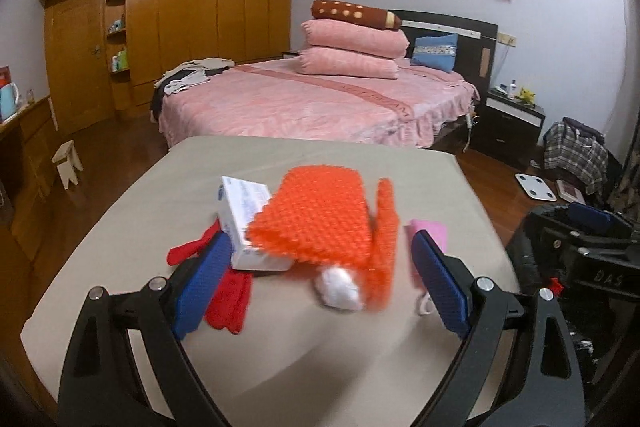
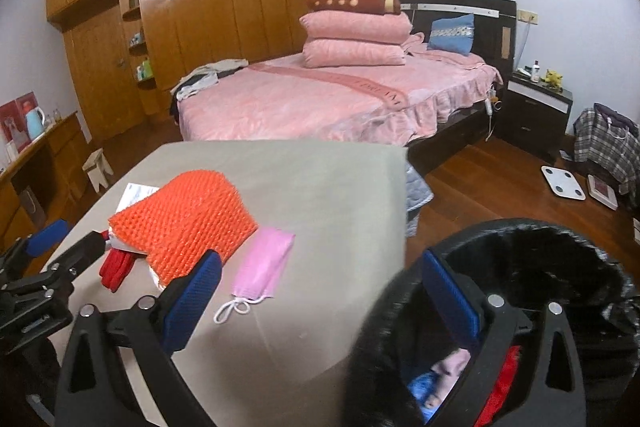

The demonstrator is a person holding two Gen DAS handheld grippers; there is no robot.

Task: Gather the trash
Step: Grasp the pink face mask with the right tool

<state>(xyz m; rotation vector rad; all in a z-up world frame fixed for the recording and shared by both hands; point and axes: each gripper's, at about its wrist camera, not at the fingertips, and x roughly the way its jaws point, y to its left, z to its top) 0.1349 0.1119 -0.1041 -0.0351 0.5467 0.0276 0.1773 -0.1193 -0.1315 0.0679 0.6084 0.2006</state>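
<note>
On the beige table [image 1: 280, 359] lie an orange bubble-wrap sheet [image 1: 320, 219], a white box [image 1: 248, 219], a red piece [image 1: 228, 299], a white crumpled wad [image 1: 340, 289] and a pink face mask [image 1: 430, 231]. My left gripper [image 1: 320, 279] is open, its blue pads on either side of the wad and the orange sheet. My right gripper [image 2: 320, 291] is open and empty, above the table's right edge and a black-lined trash bin [image 2: 540, 267] holding some trash. The right wrist view also shows the orange sheet [image 2: 184, 223], mask [image 2: 264, 263] and left gripper [image 2: 60, 259].
A pink bed [image 2: 320, 99] with stacked pillows stands behind the table. A wooden wardrobe [image 1: 180, 15] fills the back left. A nightstand [image 2: 536, 111], a scale [image 2: 562, 183] and a plaid bag [image 2: 608, 143] are at right on the wood floor. A small stool [image 1: 68, 163] is at left.
</note>
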